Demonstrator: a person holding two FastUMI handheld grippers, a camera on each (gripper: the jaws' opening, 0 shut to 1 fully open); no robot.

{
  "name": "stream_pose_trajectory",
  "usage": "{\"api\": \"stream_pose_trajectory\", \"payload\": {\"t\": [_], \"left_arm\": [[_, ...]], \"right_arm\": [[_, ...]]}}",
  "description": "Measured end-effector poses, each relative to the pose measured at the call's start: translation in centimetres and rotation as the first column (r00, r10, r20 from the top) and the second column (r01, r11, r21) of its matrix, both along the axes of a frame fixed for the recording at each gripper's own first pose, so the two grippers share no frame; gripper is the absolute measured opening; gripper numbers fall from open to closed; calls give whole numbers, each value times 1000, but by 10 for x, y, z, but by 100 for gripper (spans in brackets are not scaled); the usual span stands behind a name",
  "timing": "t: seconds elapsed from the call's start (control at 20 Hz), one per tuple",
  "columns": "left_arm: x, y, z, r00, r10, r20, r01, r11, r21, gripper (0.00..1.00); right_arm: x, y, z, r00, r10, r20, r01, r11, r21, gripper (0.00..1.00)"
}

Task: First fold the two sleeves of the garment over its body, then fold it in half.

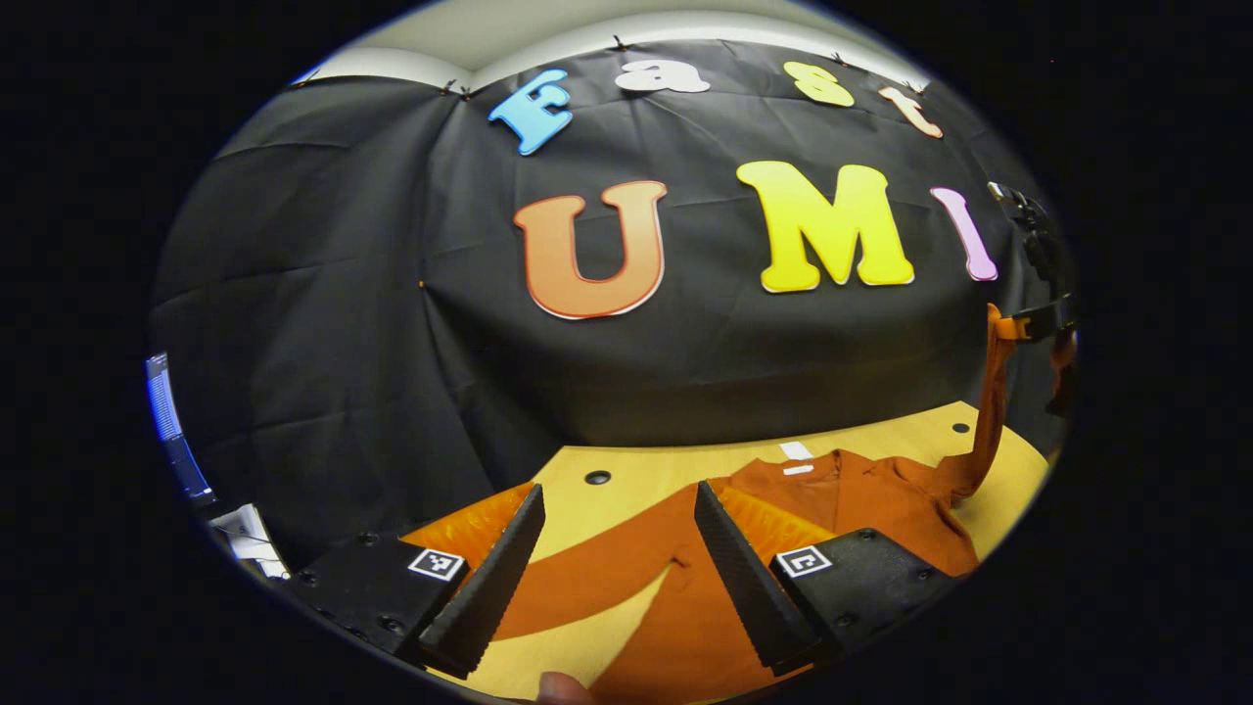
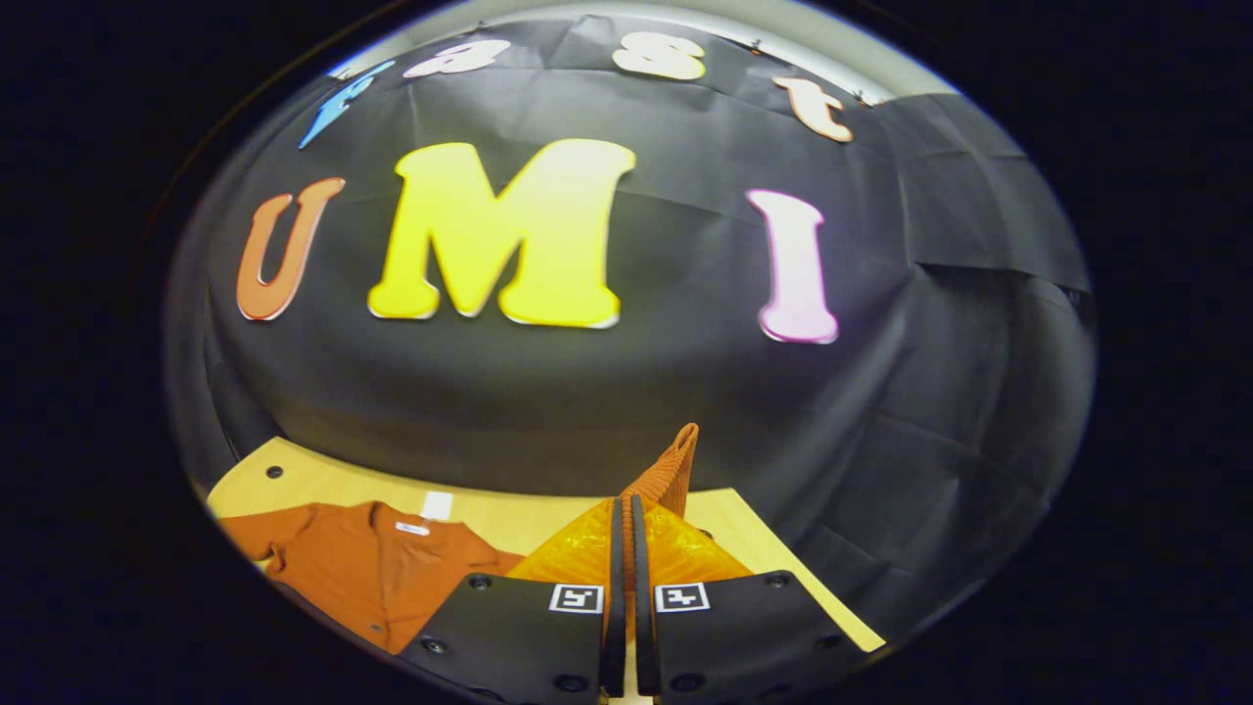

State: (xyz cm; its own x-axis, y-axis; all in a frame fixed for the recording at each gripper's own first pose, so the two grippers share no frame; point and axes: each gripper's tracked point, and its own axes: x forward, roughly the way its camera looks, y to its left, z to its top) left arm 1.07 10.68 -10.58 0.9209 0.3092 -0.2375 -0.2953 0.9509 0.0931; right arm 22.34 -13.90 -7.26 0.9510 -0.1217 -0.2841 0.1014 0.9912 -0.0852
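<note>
Yellow table point(image 1: 626, 475) before black cloth wall point(image 1: 392, 323) | left gripper point(image 1: 619, 563) spread wide, holding nothing, hovering over one sleeve point(image 1: 587, 578) of the rust-orange garment point(image 1: 861, 499) lying flat | right gripper point(image 2: 624, 587) pinched tight on the other sleeve point(image 2: 671, 470), raised off the table | left gripper view catches that sleeve point(image 1: 989, 411) hanging from the right gripper point(image 1: 1043, 318).

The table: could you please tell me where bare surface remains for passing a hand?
Bare table runs along the far edge between the black cloth wall and the orange garment. Another strip lies past the right tongs, toward the table's right edge. It is crowded between the open left tongs, where a sleeve lies.
</note>
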Motion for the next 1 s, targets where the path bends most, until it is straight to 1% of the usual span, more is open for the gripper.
{"api": "stream_pose_trajectory", "payload": {"t": [0.15,0.25,0.45,0.55,0.6,0.75,0.85,1.0], "left_arm": [[-16,42,3,999,44,20,-44,999,4,99],[-29,73,5,995,95,24,-95,995,5,99],[-58,123,1,983,182,16,-181,983,-13,99],[-76,142,-2,977,212,2,-212,977,-9,99],[-86,151,-3,974,226,-9,-226,974,-5,99],[-111,171,-12,964,261,-43,-262,965,2,99],[-125,182,-20,955,290,-65,-291,957,4,99],[-142,192,-33,938,330,-110,-332,943,-6,99]], "right_arm": [[13,78,-4,996,94,4,-94,995,-29,5],[22,135,-18,986,169,-9,-169,985,-39,5],[25,244,-72,960,273,-67,-274,962,-8,5],[33,291,-101,948,302,-95,-303,953,8,5],[31,311,-117,942,316,-116,-318,948,8,5],[33,349,-172,923,335,-190,-343,939,-12,5],[35,360,-206,909,340,-241,-354,935,-19,5],[33,373,-246,882,351,-313,-365,931,14,5]]}}
